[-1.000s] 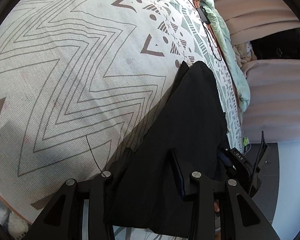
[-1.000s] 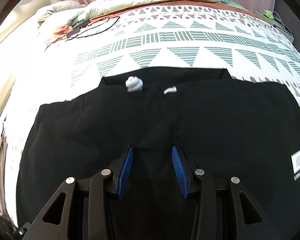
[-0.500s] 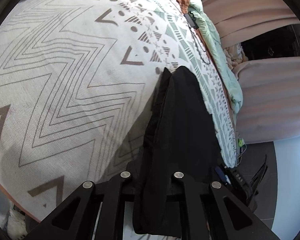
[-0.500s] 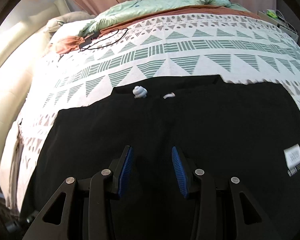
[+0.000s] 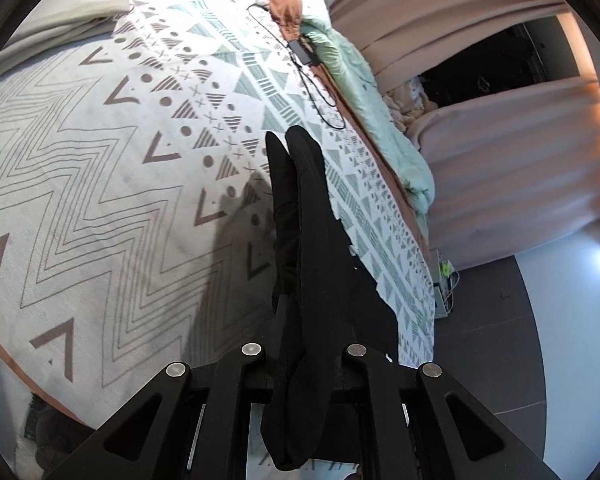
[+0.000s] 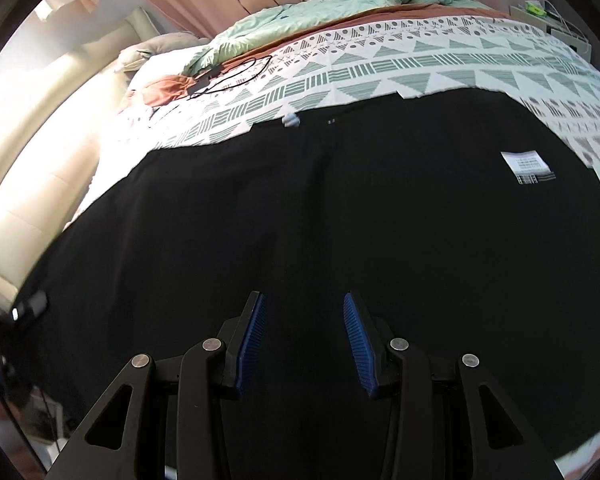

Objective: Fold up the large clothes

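Black cloth fills most of what I see through both cameras. It is a big black garment (image 6: 340,220) lying spread out on the bed (image 5: 100,200), over a white bedspread (image 6: 420,64) with green and grey triangles and zigzag lines.

My left claw (image 5: 300,344) is pressed together on one edge of the black garment (image 5: 312,240). The cloth is bunched in a thick fold between the two sides of the claw, and some of it hangs down below. From the claw, the fold runs away from me in a long dark strip that stands up off the bed. It throws a grey shadow on the bedspread beside it.

My right claw (image 6: 304,336) is spread, with a clear gap between its blue pads (image 6: 252,340). Nothing is pinched in it. It hangs over the flat middle part of the garment, and I cannot tell if it touches the cloth.

On the garment I see a white label (image 6: 528,166) toward the right side. Near the far edge there is a small pale knot of cord (image 6: 291,120).

Farther up the bed lies a crumpled mint green blanket (image 6: 340,4). A thin black cable (image 5: 316,84) loops across the bedspread near an orange-brown piece of cloth (image 5: 286,4). Pink curtains (image 5: 480,48) hang behind the bed, and the floor (image 5: 500,320) beside the bed is dark grey.
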`<state>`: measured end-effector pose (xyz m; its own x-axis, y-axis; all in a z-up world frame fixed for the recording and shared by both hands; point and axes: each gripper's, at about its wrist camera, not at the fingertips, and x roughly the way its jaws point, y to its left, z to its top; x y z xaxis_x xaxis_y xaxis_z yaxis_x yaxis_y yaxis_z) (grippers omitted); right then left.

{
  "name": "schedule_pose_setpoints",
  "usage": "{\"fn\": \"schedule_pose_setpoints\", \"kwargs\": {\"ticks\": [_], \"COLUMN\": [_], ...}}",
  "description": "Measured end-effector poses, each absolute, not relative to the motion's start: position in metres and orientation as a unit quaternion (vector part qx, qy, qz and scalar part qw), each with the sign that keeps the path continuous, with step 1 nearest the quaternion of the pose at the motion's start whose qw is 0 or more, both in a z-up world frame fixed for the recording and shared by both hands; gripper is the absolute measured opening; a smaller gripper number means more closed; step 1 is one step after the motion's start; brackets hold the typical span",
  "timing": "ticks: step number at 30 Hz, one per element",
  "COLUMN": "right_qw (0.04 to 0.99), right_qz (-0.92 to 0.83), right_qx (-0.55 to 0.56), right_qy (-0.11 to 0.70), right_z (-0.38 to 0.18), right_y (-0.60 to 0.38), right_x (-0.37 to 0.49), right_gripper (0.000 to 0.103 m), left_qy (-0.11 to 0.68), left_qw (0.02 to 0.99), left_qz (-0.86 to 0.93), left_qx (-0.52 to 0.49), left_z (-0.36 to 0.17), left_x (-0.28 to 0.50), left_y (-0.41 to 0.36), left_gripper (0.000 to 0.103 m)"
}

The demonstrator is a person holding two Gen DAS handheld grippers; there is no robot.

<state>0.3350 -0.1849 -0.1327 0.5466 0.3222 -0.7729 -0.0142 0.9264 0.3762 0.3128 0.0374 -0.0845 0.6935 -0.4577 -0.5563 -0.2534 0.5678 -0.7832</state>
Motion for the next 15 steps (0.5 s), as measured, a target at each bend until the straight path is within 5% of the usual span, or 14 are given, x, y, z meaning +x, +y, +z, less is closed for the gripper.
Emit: {"fn": "schedule_pose_setpoints", "kwargs": {"ticks": [15], "right_qw": [0.84], "right_qz": [0.133], "right_qx": [0.235], "right_qy": [0.47], "right_z": [-0.155], "right_y": [-0.214], "right_x": [0.285], "right_gripper": [0.042], "left_qy": [0.363], "left_qw": [0.829], "left_qz": [-0.116], "left_qx": [-0.409], "left_z": [-0.03], "left_x": [0.307], "left_y": [-0.021], "left_gripper": [0.011]}}
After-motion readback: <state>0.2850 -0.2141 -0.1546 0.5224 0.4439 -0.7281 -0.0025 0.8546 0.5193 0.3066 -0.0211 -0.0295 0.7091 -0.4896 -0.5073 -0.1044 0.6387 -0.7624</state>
